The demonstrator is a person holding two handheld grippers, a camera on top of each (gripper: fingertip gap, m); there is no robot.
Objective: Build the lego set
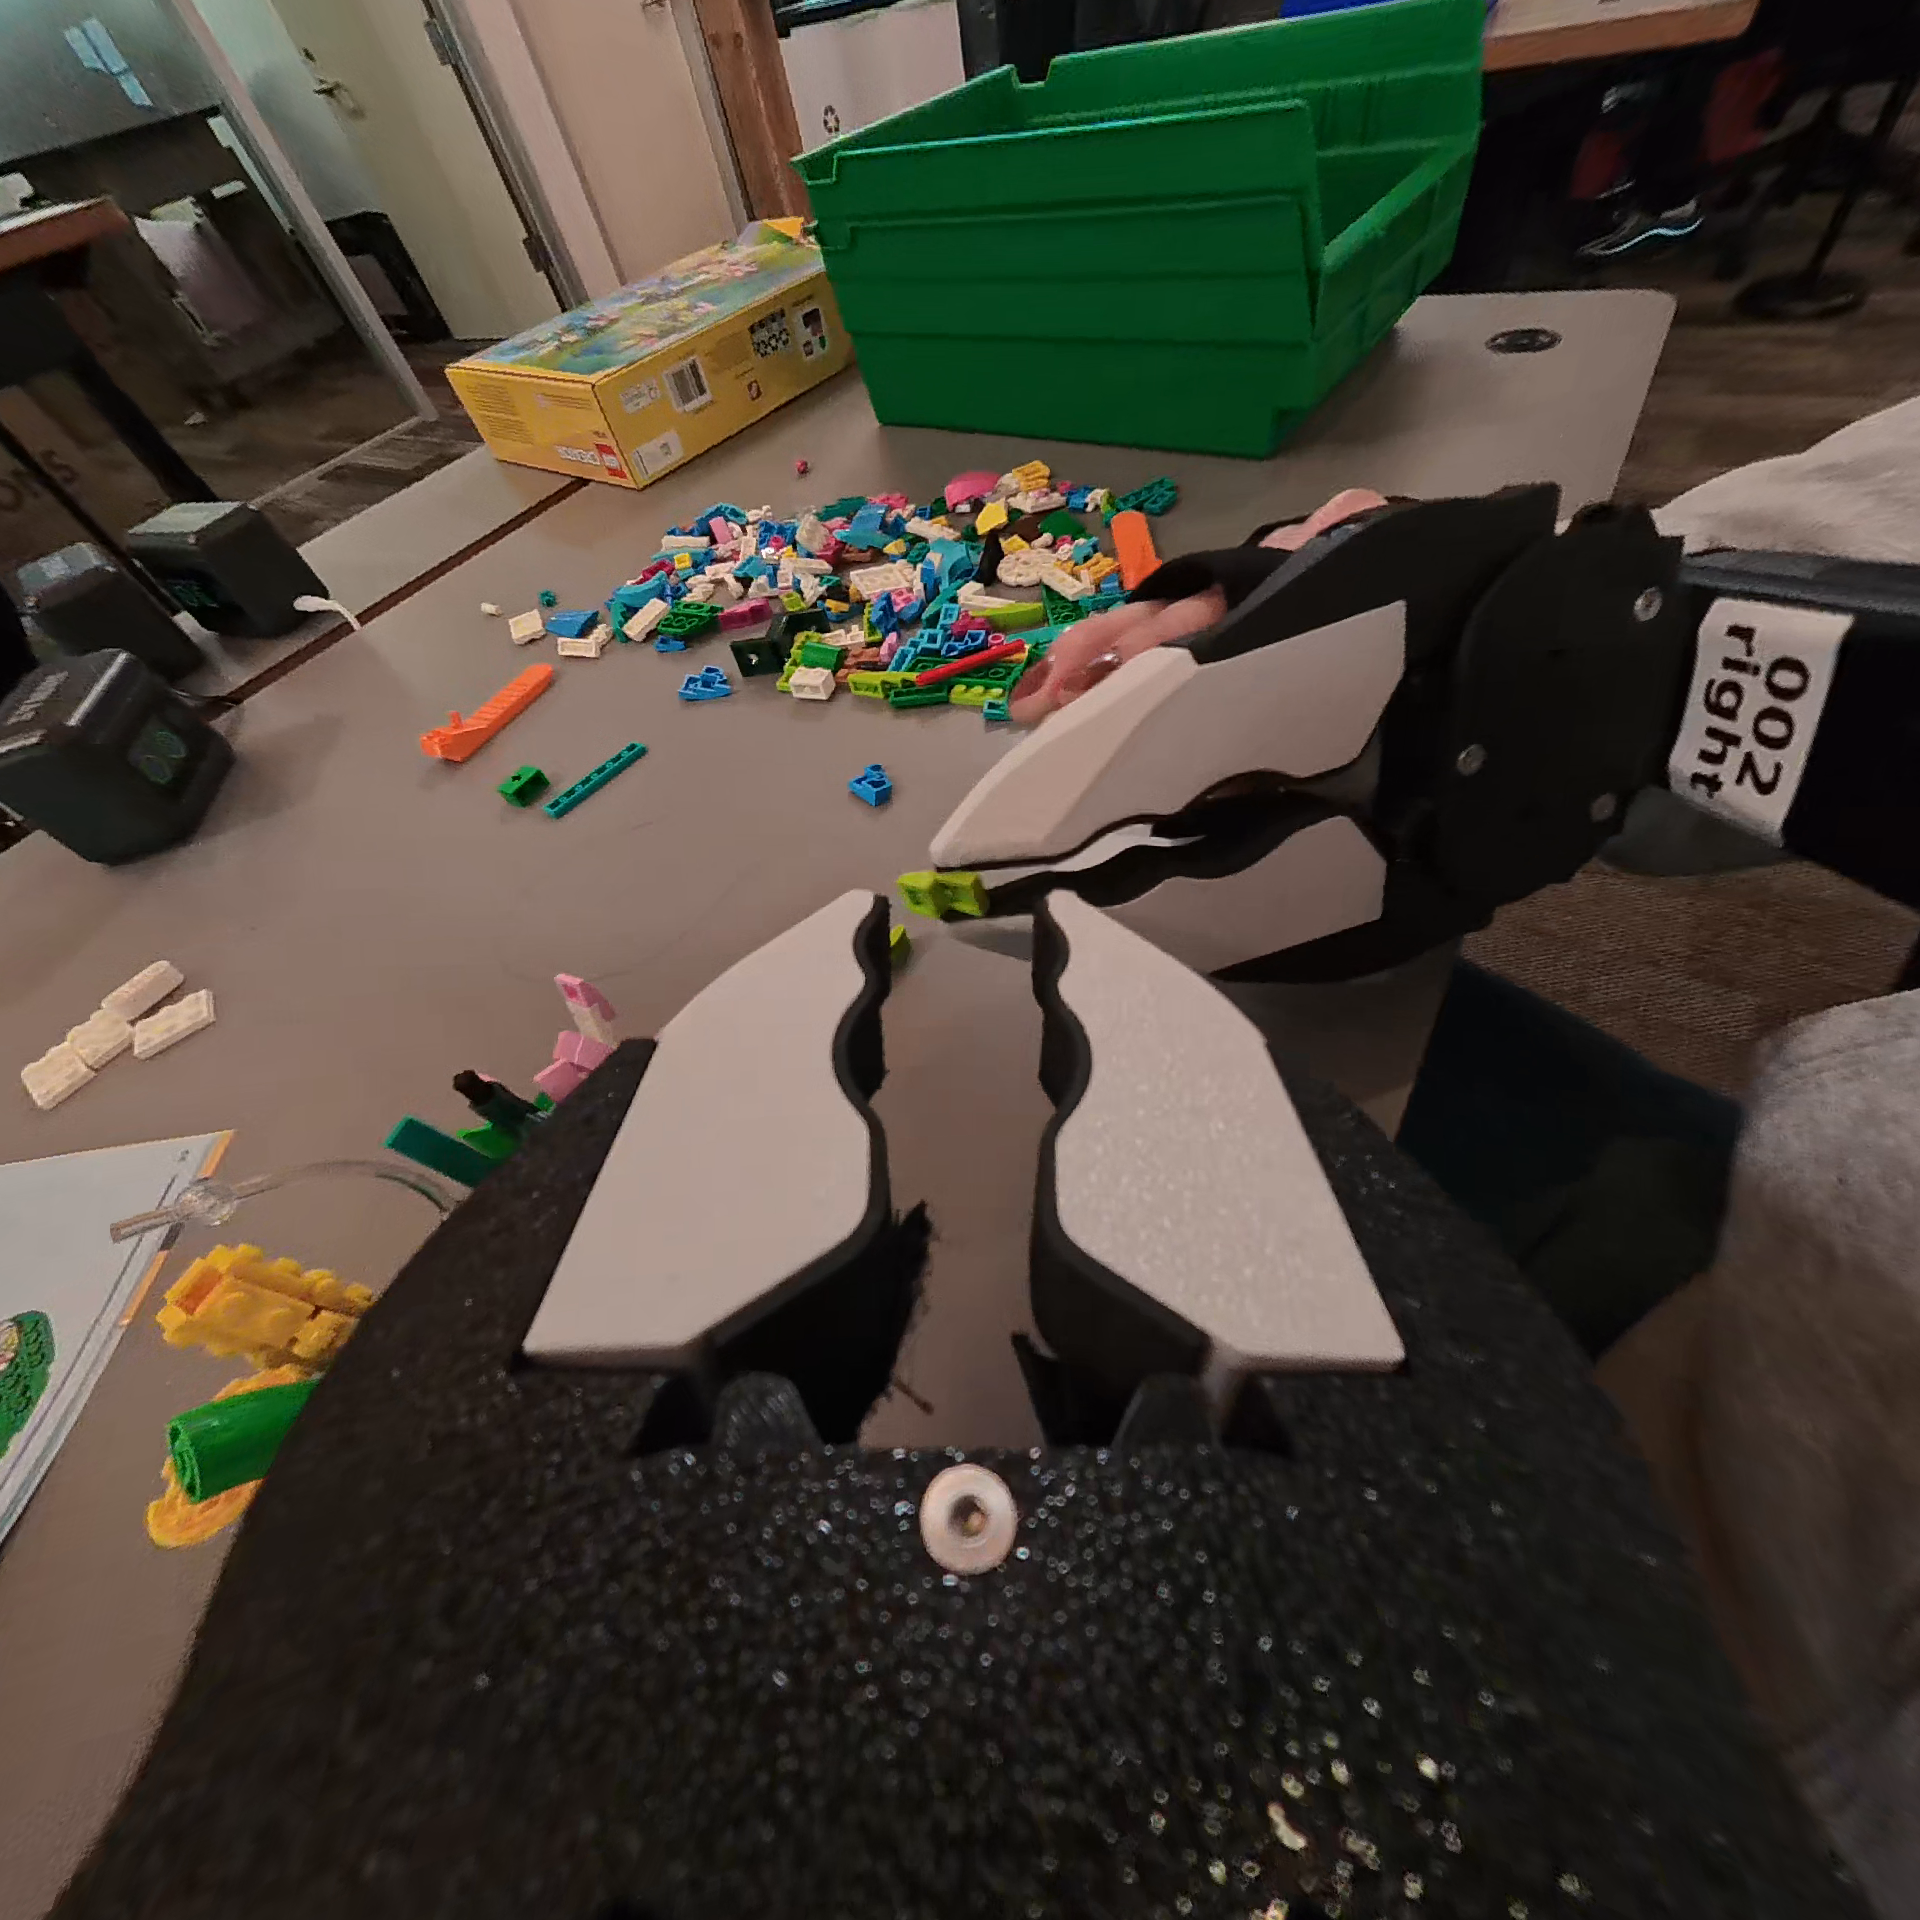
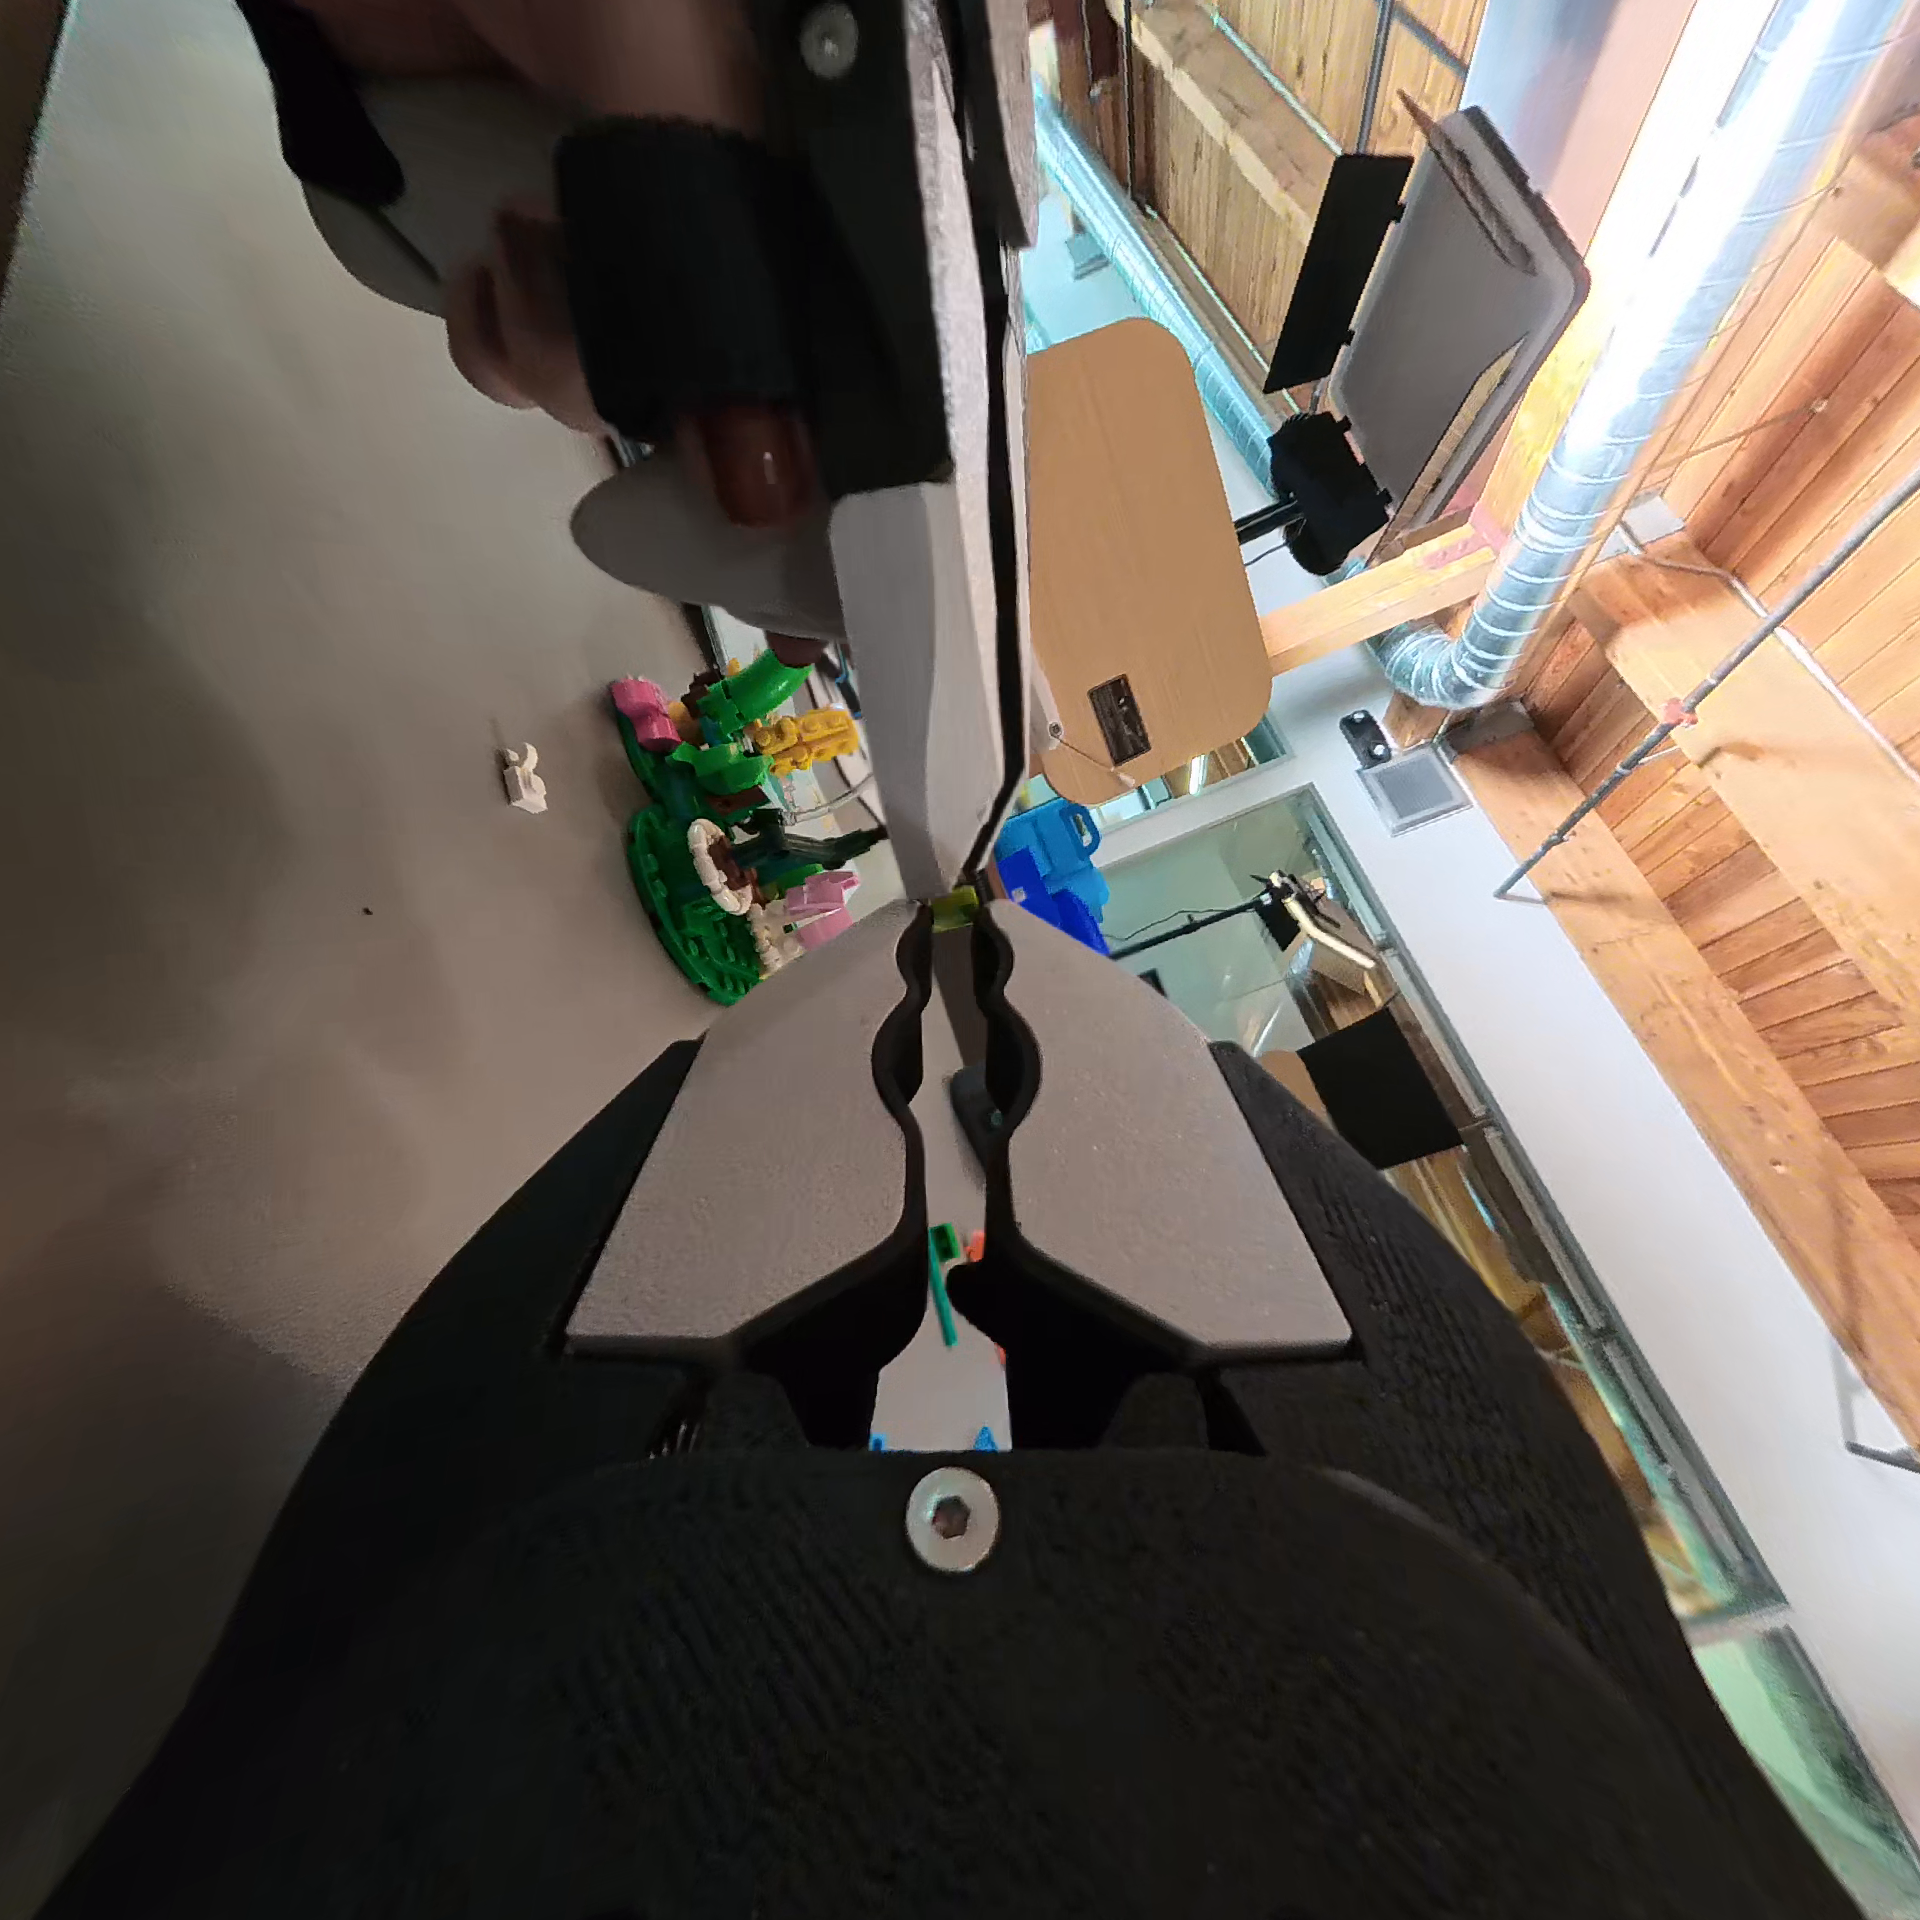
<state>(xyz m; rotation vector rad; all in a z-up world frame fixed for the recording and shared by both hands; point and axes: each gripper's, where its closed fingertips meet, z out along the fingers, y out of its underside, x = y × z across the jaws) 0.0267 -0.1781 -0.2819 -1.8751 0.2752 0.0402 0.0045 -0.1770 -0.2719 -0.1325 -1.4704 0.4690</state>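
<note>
My right gripper (image 1: 961, 894) reaches in from the right in the left wrist view and is shut on a small lime green brick (image 1: 940, 896), held above the grey table (image 1: 416, 914). My left gripper (image 1: 961, 920) is open, with its tips on either side of the brick's near end. A bit of lime shows against its left fingertip (image 1: 878, 925). In the right wrist view the right gripper (image 2: 954, 920) pinches the lime brick (image 2: 954, 906), and the left gripper (image 2: 956, 883) comes down edge-on to meet it. A partly built green flower model (image 2: 717, 862) stands behind.
A pile of loose bricks (image 1: 883, 592) lies mid-table, with stacked green bins (image 1: 1091, 260) and a yellow box (image 1: 644, 384) behind. An orange separator tool (image 1: 488, 712), white bricks (image 1: 114, 1029), a booklet (image 1: 62, 1299) and black devices (image 1: 104, 748) sit to the left.
</note>
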